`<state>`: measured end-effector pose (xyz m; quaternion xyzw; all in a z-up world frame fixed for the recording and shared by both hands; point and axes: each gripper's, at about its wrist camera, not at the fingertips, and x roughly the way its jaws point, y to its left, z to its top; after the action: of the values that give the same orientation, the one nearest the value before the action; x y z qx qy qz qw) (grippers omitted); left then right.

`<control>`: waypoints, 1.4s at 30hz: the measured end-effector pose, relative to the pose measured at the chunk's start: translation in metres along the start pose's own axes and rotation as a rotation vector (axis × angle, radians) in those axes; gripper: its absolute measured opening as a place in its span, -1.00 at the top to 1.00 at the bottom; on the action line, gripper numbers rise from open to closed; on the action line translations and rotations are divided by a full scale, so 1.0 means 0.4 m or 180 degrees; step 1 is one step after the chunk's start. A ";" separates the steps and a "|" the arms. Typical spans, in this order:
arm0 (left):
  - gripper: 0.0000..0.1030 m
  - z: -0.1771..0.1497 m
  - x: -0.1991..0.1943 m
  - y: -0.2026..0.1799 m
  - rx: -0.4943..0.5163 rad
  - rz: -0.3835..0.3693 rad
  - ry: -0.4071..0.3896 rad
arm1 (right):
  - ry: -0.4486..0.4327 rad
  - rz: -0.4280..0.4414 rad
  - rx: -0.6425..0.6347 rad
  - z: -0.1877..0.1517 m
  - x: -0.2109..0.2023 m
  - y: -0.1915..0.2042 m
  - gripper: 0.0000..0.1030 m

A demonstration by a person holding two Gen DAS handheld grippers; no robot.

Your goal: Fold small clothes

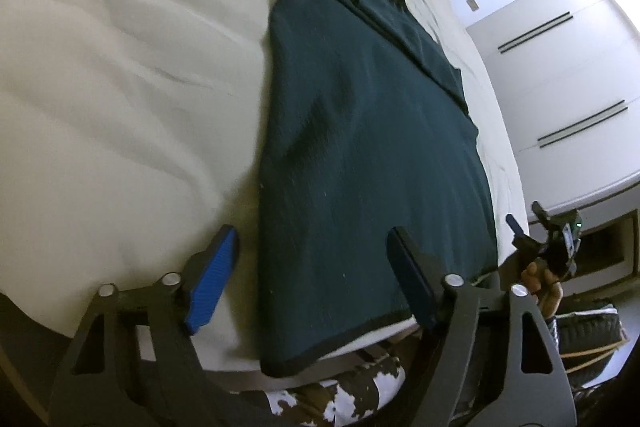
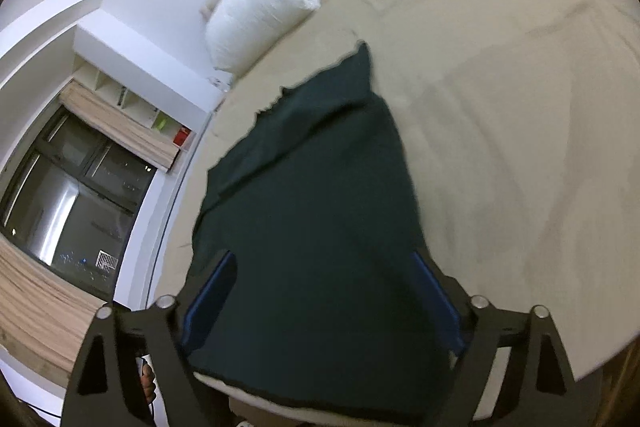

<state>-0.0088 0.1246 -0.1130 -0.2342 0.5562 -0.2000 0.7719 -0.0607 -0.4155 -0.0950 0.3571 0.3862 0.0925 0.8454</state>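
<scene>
Lying lengthwise on the cream bed [image 1: 120, 87], the dark green garment [image 1: 360, 147] runs forward from both tools, its hem nearest the fingers. The left gripper [image 1: 316, 279] has its jaws wide apart and empty, straddling the hem's left corner; the right gripper [image 2: 324, 307] is equally wide, cloth spread between its blue pads [image 2: 212, 303] (nothing pinched). Judging from this, each should close squarely on a hem corner, catching all layers, before lifting evenly forward.

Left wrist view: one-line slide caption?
Open left tongs poised over the near hem of a dark green garment spread on a beige bed.
</scene>
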 end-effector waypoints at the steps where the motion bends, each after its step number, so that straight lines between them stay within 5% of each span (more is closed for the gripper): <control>1: -0.26 -0.003 0.005 -0.002 0.0005 0.0004 0.0032 | 0.0040 -0.0020 0.0030 -0.008 -0.001 -0.012 -0.64; 7: 0.22 -0.013 0.007 0.021 -0.0155 -0.0077 0.0130 | 0.0288 -0.0155 0.0081 -0.038 -0.016 -0.061 -0.64; 15: 0.23 -0.016 0.020 0.009 -0.0207 -0.0161 0.0255 | 0.0588 -0.0146 0.0197 -0.048 -0.021 -0.107 -0.47; 23: 0.70 -0.024 0.048 -0.014 -0.0105 -0.0133 0.0349 | 0.0895 -0.0097 0.0288 -0.061 -0.005 -0.107 -0.44; 31: 0.83 -0.023 0.049 -0.003 -0.0095 -0.0183 0.0350 | 0.1046 -0.0007 0.0326 -0.064 0.025 -0.111 -0.37; 42: 0.86 -0.026 0.045 0.005 -0.0049 -0.0208 0.0347 | 0.1148 0.0189 0.0441 -0.078 0.029 -0.119 0.32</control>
<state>-0.0134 0.1145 -0.1306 -0.2468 0.5910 -0.2333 0.7317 -0.0808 -0.4285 -0.1477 0.4033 0.5261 0.1532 0.7329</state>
